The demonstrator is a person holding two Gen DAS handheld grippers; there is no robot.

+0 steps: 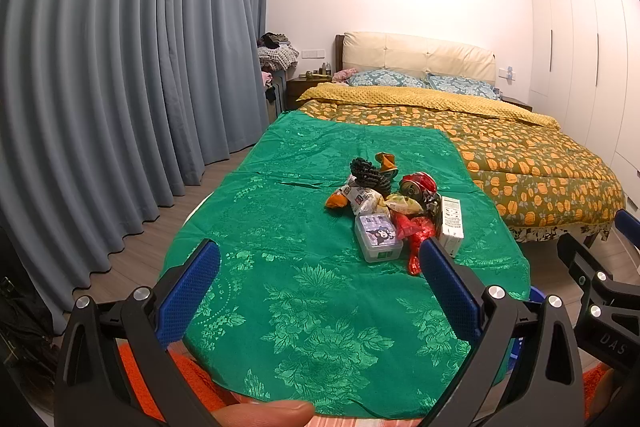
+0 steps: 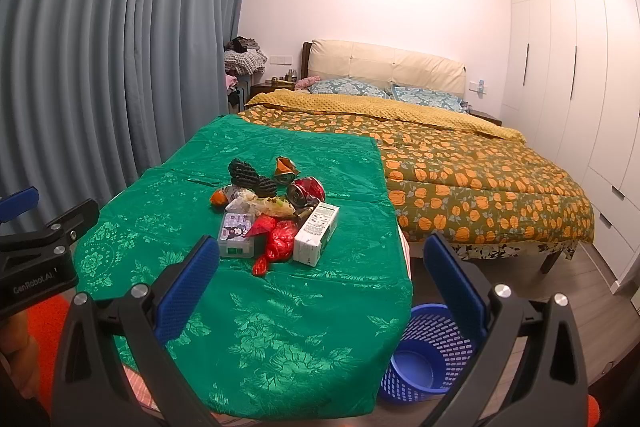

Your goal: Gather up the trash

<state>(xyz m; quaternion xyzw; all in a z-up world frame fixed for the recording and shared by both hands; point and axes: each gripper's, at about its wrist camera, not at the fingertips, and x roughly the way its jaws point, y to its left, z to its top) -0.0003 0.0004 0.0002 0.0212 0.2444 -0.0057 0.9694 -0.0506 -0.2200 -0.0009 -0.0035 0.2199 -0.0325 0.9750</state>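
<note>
A heap of trash lies in the middle of the green tablecloth (image 1: 304,291) (image 2: 280,315): a white carton (image 1: 451,225) (image 2: 316,234), a clear plastic box (image 1: 377,237) (image 2: 236,231), a red wrapper (image 1: 414,233) (image 2: 278,243), a crushed red can (image 1: 418,186) (image 2: 306,190), a black mesh piece (image 1: 370,175) (image 2: 252,173) and snack bags. My left gripper (image 1: 320,261) is open over the near part of the cloth, short of the heap. My right gripper (image 2: 322,257) is open too, near the table's right edge. A blue mesh waste basket (image 2: 428,355) stands on the floor below that edge.
A bed with an orange pumpkin quilt (image 2: 480,195) runs along the table's far right. Blue curtains (image 1: 120,87) hang to the left and white wardrobes (image 2: 580,87) to the right. An orange rug (image 1: 152,387) lies under the near table edge. A fingertip (image 1: 264,413) shows at the bottom.
</note>
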